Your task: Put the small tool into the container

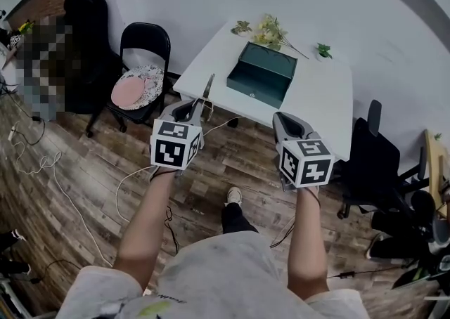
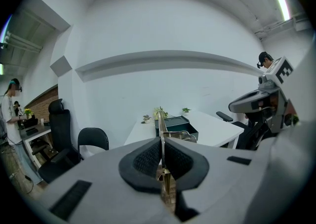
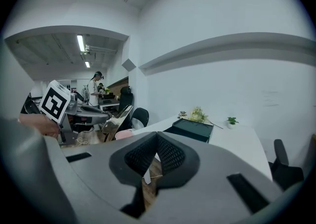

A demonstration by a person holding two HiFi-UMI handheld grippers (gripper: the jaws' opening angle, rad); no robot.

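Note:
A dark green open container (image 1: 261,72) lies on the white table (image 1: 330,100). My left gripper (image 1: 197,107) hangs over the wooden floor just before the table's near-left edge, shut on a thin golden metal tool (image 1: 208,90) that points toward the table. In the left gripper view the tool's blade (image 2: 162,141) stands edge-on between the closed pads (image 2: 148,158), with the container (image 2: 178,125) beyond. My right gripper (image 1: 287,120) is held beside it, short of the table's front edge. Its jaws (image 3: 156,149) are shut with nothing between them; the container (image 3: 192,129) lies ahead.
A black folding chair with a pink cushion (image 1: 138,87) stands left of the table. A black office chair (image 1: 376,157) is at the right. Flowers (image 1: 270,29) and a small plant (image 1: 323,50) sit at the table's far edge. Cables (image 1: 43,167) trail over the floor.

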